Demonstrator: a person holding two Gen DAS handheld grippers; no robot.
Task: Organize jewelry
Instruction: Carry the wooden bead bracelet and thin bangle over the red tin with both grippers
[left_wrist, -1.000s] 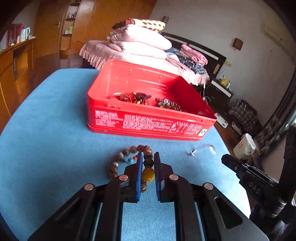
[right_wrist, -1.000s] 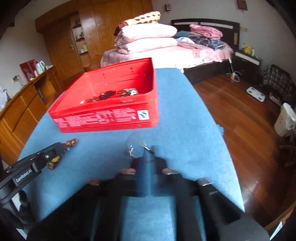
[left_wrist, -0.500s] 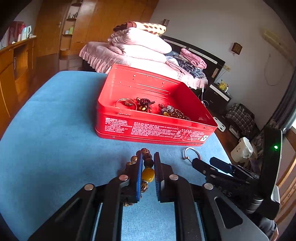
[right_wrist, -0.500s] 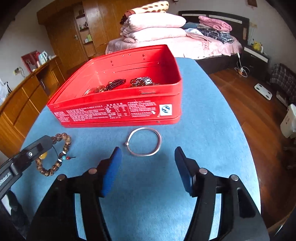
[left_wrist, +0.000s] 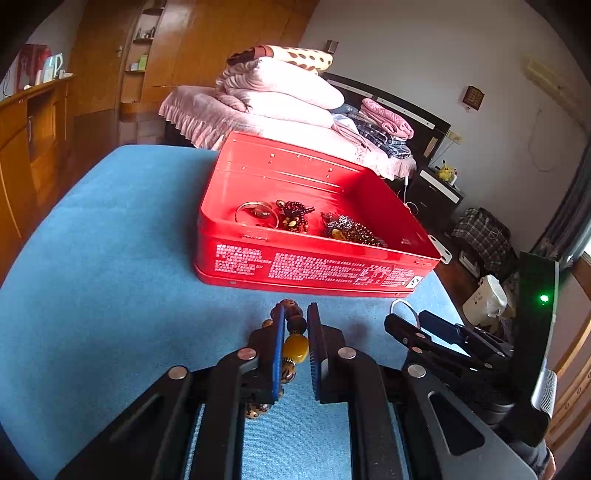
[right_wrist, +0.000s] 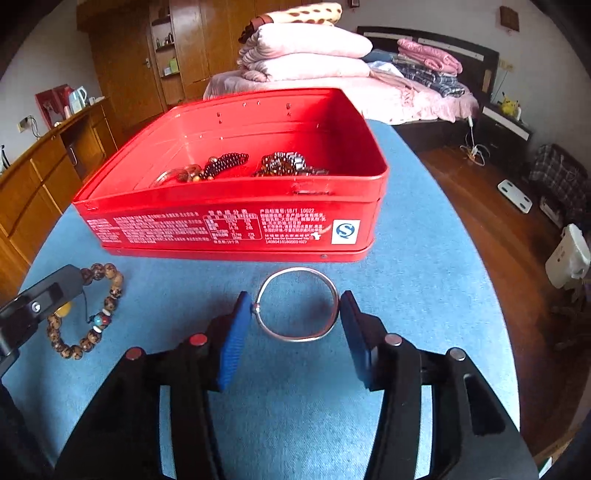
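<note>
Right gripper (right_wrist: 293, 325) jaws just been closing around silver bangle (right_wrist: 297, 304), barely touching; squeeze evenly before lifting. Left gripper (left_wrist: 295, 347) pinching bead bracelet (left_wrist: 293, 349).

Folded pink quilts (right_wrist: 306, 51), wooden wardrobe (right_wrist: 177, 48)

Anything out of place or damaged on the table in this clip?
Nothing looks damaged or spilled. Two pieces lie outside the red tin: a beaded bracelet, clamped by the left gripper, and a silver bangle flat on the blue tablecloth between the right gripper's closing jaws.
</note>
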